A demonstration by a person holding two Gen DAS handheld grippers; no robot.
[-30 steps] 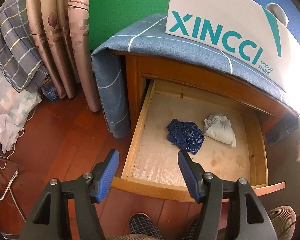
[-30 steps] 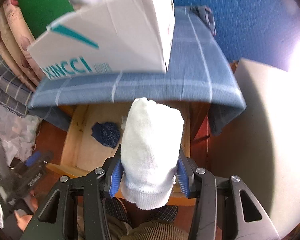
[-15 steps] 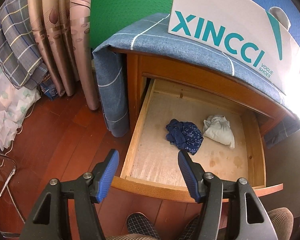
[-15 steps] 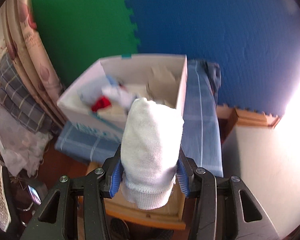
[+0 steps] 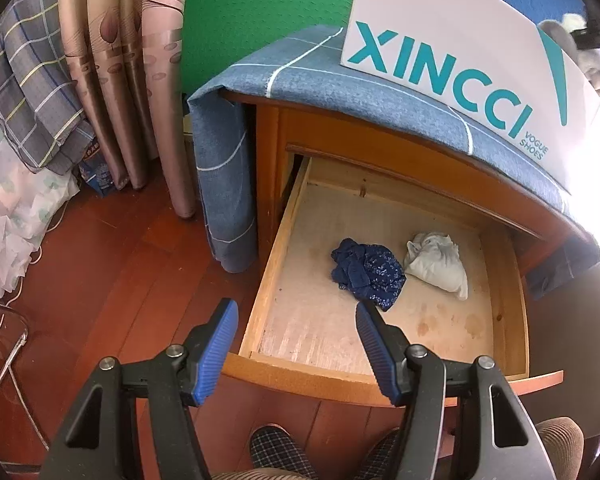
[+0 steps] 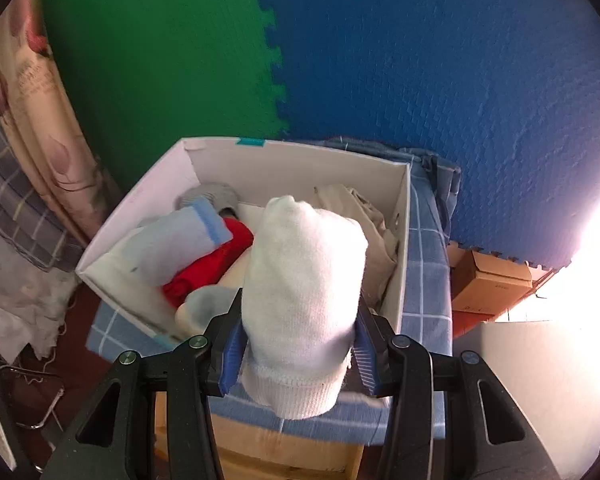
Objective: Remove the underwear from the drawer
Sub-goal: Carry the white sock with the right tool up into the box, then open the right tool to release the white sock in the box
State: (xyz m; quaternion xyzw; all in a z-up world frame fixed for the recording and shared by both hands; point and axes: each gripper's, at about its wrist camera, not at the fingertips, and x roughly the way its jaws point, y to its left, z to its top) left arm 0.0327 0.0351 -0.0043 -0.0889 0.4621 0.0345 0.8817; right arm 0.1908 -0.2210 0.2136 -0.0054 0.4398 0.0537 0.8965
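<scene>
Through the left wrist camera we see the left gripper (image 5: pixel 292 344) with its jaws standing wide apart and nothing between them, held above the front edge of the open wooden drawer (image 5: pixel 504 280). On the drawer's pale bottom lie two pieces of underwear: a dark blue patterned piece (image 5: pixel 368 274) near the middle and a crumpled pale grey piece (image 5: pixel 438 260) just beside it on the right, the two touching or nearly so. The drawer belongs to a wooden cabinet (image 5: pixel 268 184) covered with a blue checked cloth (image 5: pixel 300 68), which hangs down the cabinet's left side. On the cloth stands a white shoe box (image 5: pixel 452 40) printed XINCCI in teal. Patterned curtains (image 5: pixel 132 60) and a plaid fabric (image 5: pixel 28 92) hang at the left above a red-brown wooden floor (image 5: pixel 112 272), and checked slippers (image 5: pixel 276 452) show at the bottom edge. Through the right wrist camera we see the right gripper (image 6: pixel 298 356) with its jaws closed on a rolled white piece of underwear (image 6: pixel 304 296), which stands upright between the blue pads, clear of the drawer and in front of the open shoe box (image 6: pixel 400 240). Inside the box lie other garments, among them a red one (image 6: pixel 216 264), a light blue one (image 6: pixel 180 240) and a beige one (image 6: pixel 360 212). Behind the box we see green and blue foam wall tiles (image 6: pixel 420 60), and at the right a cardboard box (image 6: pixel 492 280).
</scene>
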